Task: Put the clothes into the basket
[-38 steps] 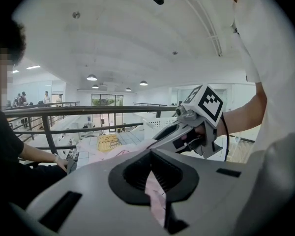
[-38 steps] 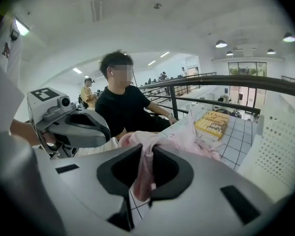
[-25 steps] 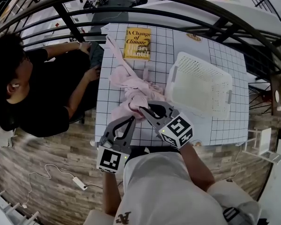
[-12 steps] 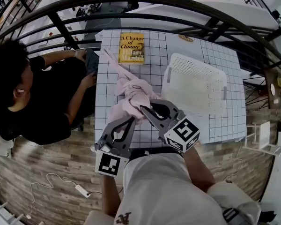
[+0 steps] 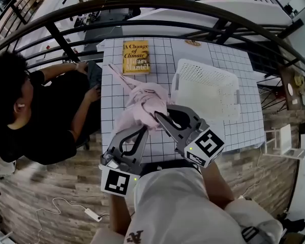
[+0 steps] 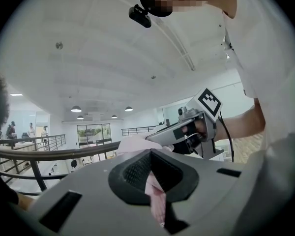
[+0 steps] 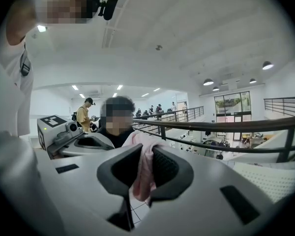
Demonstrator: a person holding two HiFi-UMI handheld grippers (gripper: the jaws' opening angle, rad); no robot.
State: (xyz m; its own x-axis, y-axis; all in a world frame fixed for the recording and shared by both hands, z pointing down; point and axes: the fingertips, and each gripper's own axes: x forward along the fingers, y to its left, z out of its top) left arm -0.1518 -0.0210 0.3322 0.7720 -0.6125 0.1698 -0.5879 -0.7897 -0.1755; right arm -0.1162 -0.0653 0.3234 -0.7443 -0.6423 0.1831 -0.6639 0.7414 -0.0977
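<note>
Left gripper (image 5: 143, 130) and right gripper (image 5: 158, 117) have both risen, the fingers of each closed on the pink garment (image 5: 145, 101). It now hangs bunched at frame centre, largely clear of the worktop (image 5: 165, 52). The basket (image 5: 208, 93), centre right, is empty; carrying the garment across likely follows.

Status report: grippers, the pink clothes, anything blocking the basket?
The left gripper and right gripper both shut on the pink garment. Garment bunched between them, not yet in the white basket. Basket empty, path clear.
</note>
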